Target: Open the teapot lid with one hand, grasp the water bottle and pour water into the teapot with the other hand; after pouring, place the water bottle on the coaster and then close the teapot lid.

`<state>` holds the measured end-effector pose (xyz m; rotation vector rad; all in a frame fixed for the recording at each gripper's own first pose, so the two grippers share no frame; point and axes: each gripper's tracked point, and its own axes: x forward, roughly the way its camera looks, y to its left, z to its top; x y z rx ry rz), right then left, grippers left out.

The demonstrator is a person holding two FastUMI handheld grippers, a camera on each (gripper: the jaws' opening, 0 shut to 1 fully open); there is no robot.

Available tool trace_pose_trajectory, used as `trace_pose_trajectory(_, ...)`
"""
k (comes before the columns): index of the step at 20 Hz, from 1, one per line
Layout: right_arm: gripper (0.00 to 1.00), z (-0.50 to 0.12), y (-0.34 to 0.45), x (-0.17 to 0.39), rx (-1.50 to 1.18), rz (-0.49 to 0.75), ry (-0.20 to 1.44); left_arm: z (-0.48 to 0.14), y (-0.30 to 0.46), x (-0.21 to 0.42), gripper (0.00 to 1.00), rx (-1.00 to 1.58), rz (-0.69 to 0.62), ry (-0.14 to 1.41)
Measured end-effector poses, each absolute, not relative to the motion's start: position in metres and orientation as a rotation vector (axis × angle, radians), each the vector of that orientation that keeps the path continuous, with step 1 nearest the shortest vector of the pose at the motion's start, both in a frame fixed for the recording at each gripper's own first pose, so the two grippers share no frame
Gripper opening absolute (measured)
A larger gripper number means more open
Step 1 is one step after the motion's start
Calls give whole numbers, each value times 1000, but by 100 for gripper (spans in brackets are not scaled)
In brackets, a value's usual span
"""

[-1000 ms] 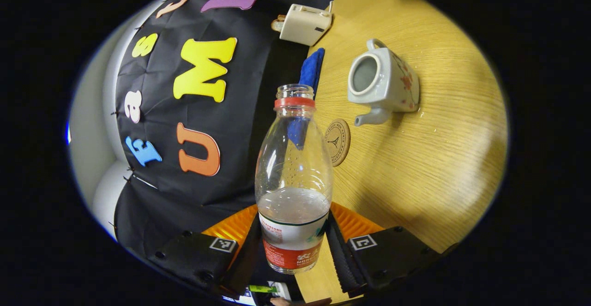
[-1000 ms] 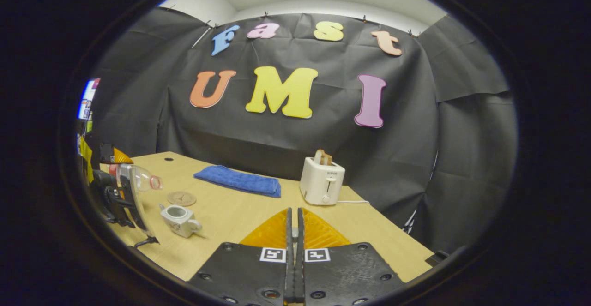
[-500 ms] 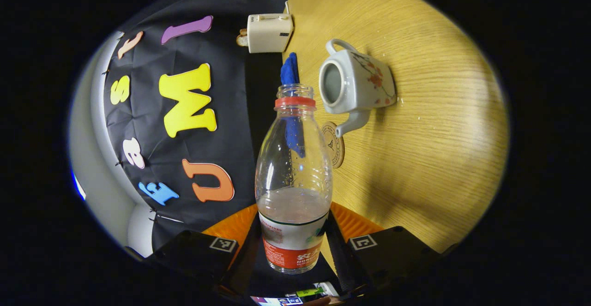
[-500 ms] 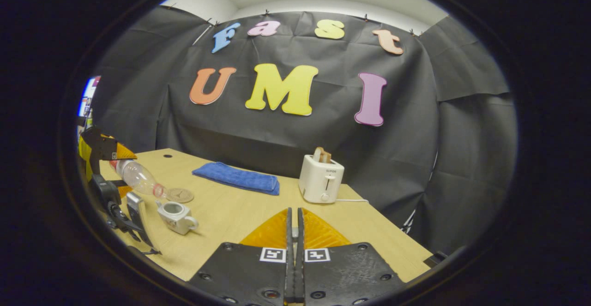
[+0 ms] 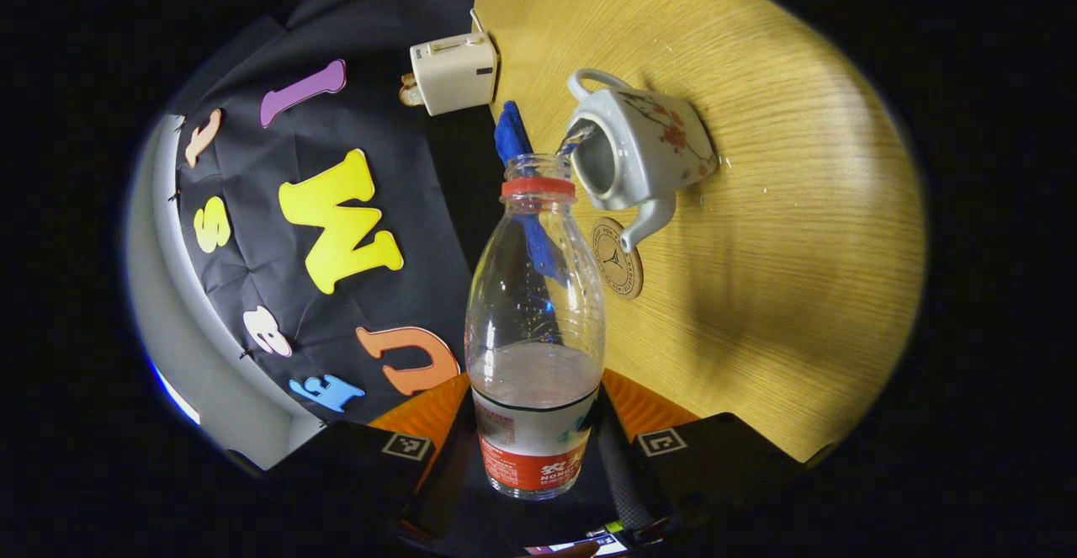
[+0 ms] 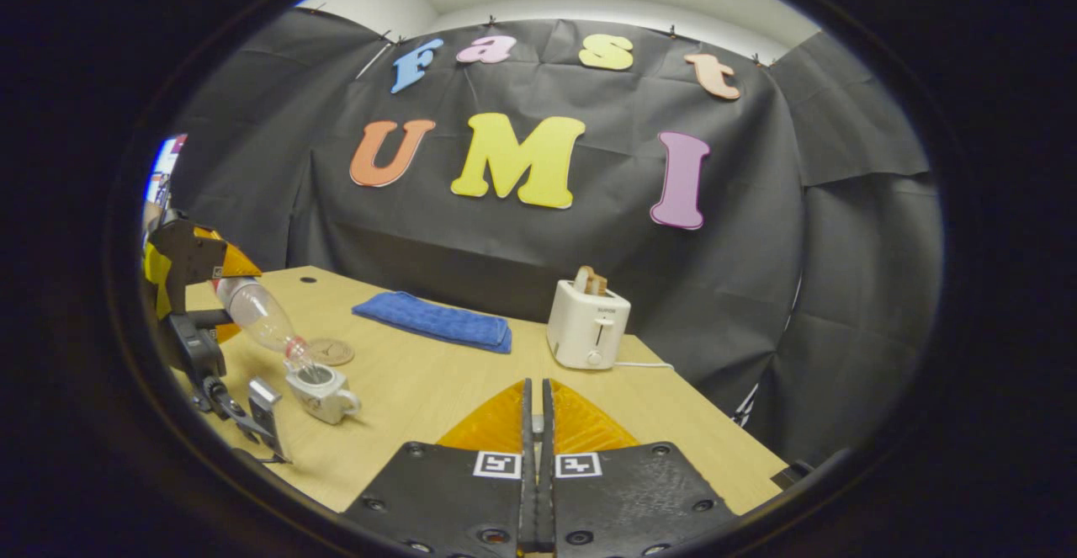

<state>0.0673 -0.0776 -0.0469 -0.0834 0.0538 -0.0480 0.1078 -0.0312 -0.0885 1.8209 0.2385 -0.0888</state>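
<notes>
Pouring has started: the left gripper [image 5: 538,449] has tipped the water bottle [image 5: 536,322] further over the last second, and a thin stream now runs from its open mouth into the teapot [image 5: 639,150], where half a second ago the mouth was short of the opening. Both fingers are clamped on the bottle's labelled base. In the right gripper view the bottle [image 6: 257,318] slants neck-down with its mouth right over the teapot [image 6: 322,388], which sits near the desk's [image 6: 437,398] left edge. So the lid-off step is done and the pour is under way; coaster and lid steps remain.

The coaster [image 5: 617,257] lies just beside the teapot's spout, on the side toward the desk's back edge.

The right gripper [image 6: 536,457] has its fingers pressed together with no gap. Whether a lid is pinched there I can't tell; nothing visible between the tips.

Hard to make out: the teapot's fill level, the stream's landing point inside the opening, and the lid's whereabouts. Blue towel [image 6: 433,322] and toaster [image 6: 587,331] sit along the back edge, well apart from the pour.
</notes>
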Motion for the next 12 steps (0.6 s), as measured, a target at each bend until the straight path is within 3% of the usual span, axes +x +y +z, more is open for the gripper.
trace_pose_trajectory(12, 0, -45, -82, 68, -79, -50, 51, -84, -36, 112, 74, 1962, -73, 271)
